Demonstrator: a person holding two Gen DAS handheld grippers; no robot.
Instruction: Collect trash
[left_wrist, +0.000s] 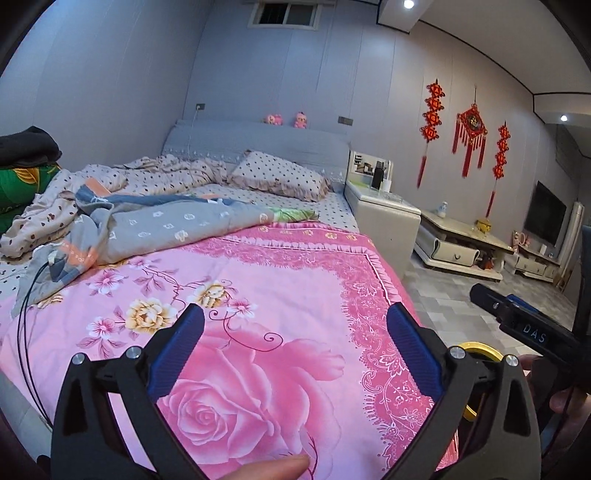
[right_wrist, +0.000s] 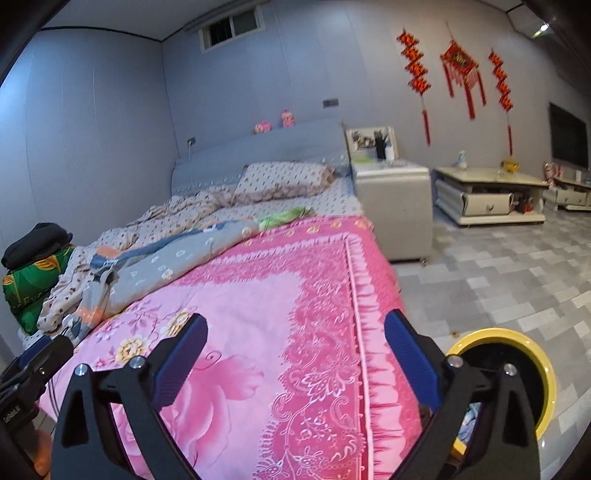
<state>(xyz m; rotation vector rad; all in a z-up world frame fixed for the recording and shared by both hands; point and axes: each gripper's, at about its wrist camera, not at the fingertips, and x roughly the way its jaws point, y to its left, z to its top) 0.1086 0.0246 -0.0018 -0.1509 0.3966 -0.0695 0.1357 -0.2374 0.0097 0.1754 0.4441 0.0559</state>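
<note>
My left gripper (left_wrist: 295, 325) is open and empty above the foot of a bed covered by a pink floral blanket (left_wrist: 258, 295). My right gripper (right_wrist: 295, 332) is open and empty over the blanket's right edge (right_wrist: 314, 295). A yellow-rimmed trash bin (right_wrist: 532, 347) stands on the floor by the bed's right corner, partly hidden behind my right finger; its rim also shows in the left wrist view (left_wrist: 480, 349). The right gripper body (left_wrist: 524, 325) shows at the right of the left wrist view. No loose trash is plain on the bed.
A crumpled grey quilt (left_wrist: 166, 225) and spotted bedding (left_wrist: 147, 173) lie at the bed's left, with a pillow (left_wrist: 280, 177). A white nightstand (right_wrist: 395, 199) and a low table (right_wrist: 487, 192) stand to the right on the grey tiled floor (right_wrist: 498, 277).
</note>
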